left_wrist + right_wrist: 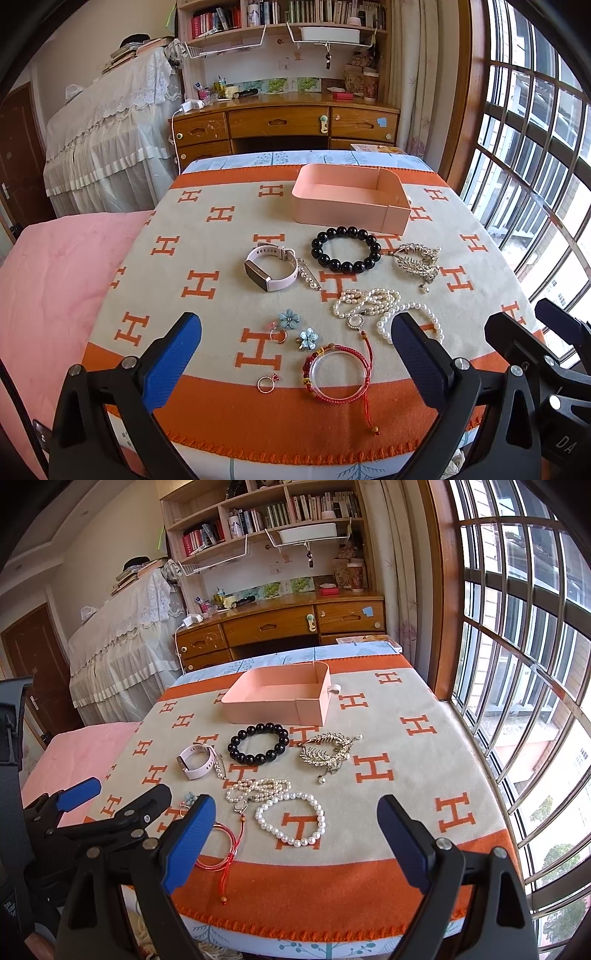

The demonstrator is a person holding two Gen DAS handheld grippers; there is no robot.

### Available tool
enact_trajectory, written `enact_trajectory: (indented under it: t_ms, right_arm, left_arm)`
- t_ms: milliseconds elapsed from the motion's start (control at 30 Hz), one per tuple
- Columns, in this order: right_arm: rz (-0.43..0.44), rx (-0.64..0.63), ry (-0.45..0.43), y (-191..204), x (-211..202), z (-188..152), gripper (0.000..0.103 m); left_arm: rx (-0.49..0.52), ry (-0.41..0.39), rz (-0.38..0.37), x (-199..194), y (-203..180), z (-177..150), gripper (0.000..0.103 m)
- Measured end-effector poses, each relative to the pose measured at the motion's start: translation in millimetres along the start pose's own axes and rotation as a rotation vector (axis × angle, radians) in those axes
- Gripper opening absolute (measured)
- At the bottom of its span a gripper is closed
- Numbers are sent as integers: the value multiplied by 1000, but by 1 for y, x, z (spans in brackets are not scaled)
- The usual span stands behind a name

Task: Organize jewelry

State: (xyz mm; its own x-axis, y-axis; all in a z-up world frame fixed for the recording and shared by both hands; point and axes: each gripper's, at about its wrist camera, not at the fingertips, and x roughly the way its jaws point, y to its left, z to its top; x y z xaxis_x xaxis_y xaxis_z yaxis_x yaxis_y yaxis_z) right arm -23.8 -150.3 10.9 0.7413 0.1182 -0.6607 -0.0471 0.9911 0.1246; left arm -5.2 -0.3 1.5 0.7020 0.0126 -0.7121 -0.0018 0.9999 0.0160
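Note:
Jewelry lies spread on an orange-and-cream H-patterned cloth (221, 295). A pink open box (351, 199) (277, 699) stands at the back and looks empty. In front of it lie a black bead bracelet (345, 249) (258, 743), a pink watch (271, 267) (195, 760), a silver leaf brooch (419, 264) (327, 753), pearl strands (369, 301) (291, 821), two blue flower earrings (289, 318), two rings (266, 383) and a red cord bangle (338, 373) (218, 849). My left gripper (295, 354) is open above the near items. My right gripper (297, 840) is open over the pearl bracelet.
The table sits by a barred window (517, 664) on the right. A pink bed (55, 295) lies to the left. A wooden desk (284, 122) with bookshelves stands behind, next to a lace-covered piano (107, 129).

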Motion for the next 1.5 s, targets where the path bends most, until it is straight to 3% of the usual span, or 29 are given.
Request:
enact_trajectory:
  t_ms: [1100,1500]
  right_arm:
    - [16,13,60,-2,18,-6,90]
    - [23,4,128,-1,36,-7,90]
  left_arm:
    - [-2,62,-2,16,6,-9,102]
    - [11,144,-79,46,9,-7,102]
